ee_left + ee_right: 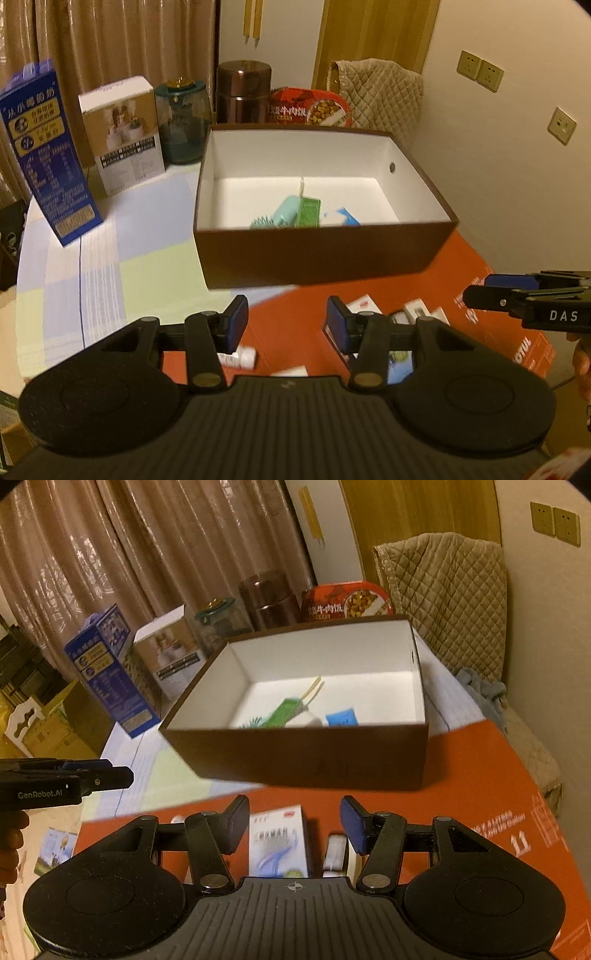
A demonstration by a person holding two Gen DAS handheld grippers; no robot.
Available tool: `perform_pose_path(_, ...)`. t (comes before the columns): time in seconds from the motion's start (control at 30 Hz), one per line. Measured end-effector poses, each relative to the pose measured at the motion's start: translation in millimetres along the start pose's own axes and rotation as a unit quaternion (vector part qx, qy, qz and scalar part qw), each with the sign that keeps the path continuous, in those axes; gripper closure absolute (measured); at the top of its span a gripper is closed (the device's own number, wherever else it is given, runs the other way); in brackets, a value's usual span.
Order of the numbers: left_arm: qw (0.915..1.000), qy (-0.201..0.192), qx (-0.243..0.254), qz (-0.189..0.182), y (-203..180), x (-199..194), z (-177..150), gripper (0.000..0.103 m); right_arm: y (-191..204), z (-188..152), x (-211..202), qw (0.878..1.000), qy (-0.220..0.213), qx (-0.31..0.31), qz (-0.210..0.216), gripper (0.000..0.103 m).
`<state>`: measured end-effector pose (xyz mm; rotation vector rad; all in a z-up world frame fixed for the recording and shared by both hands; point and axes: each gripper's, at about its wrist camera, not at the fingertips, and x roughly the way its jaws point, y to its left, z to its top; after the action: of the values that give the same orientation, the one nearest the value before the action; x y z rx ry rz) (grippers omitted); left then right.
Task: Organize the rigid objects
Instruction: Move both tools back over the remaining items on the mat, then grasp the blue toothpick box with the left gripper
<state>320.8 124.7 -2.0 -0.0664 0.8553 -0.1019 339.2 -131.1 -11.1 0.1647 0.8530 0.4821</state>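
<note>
A brown cardboard box with a white inside (317, 254) stands open on the table, partly on a red cardboard sheet (454, 291) and partly on a pastel checked tablecloth (122, 258). Inside it, crowded toward the near wall, lie a mint-green plastic brush with bristles (275, 218), a green rectangular packet (308, 211), a blue and white packet (341, 217) and a thin pale stick (312, 689). The green packet lies with its long axis running from the near wall toward the box's far wall, and the stick continues roughly along that line.

On the red sheet in front of the box lie a white medicine carton with blue print (277, 843), long axis pointing toward the box, a small white bottle lying on its side (242, 357) and a small white device (336, 853).

The left gripper (286, 321) hovers over these loose items, jaws parted with nothing between the pads. The right gripper (294, 821) hangs above the white carton, jaws likewise apart and empty.
</note>
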Motion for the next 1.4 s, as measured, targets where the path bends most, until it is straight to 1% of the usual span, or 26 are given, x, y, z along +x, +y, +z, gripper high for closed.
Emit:
perform_pose_path(0.23,0.9999,0.011,-0.001,-0.005,-1.4,-8.5,-33.4,0.06,7.8,-31.4,-10.0,1.0,0.02,0.007,0.004,0.051)
perform_pose_path(0.47,0.9993,0.033,-0.004,-0.013,-3.4,-6.5,-65.7,0.06,9.0,-53.3,-12.6,0.999,0.038,0.014,-0.001,0.051)
perform_pose_path(0.6,0.9989,0.044,0.004,-0.014,-9.0,-5.5,-80.2,0.06,10.2,-65.1,-10.7,0.999,0.051,0.017,-0.005,0.051)
perform_pose_path(0.8,0.9982,0.055,0.01,-0.022,-14.4,-2.3,-93.6,0.06,9.4,-82.1,-6.2,0.997,0.073,0.021,-0.008,0.051)
perform_pose_path(0.9,0.9978,0.058,0.022,-0.022,-18.6,0.4,-98.6,0.059,8.5,-88.9,-3.2,0.996,0.082,0.022,-0.012,0.051)
perform_pose_path(1.0,0.9974,0.06,0.033,-0.024,-23.4,3.6,-102.7,0.054,8.1,-94.7,-0.4,0.996,0.089,0.02,-0.019,0.051)
perform_pose_path(1.17,0.9956,0.061,0.067,-0.022,-36.2,12.8,-111.3,0.05,4.8,-100.3,3.0,0.995,0.098,0.026,-0.022,0.051)
perform_pose_path(1.27,0.9942,0.065,0.08,-0.031,-41.7,20.0,-114.2,0.05,2.2,-103.5,4.8,0.994,0.102,0.029,-0.025,0.051)
perform_pose_path(1.4,0.9908,0.069,0.108,-0.043,-47.9,32.6,-115.6,0.045,-3.6,-105.8,5.6,0.993,0.107,0.037,-0.03,0.051)
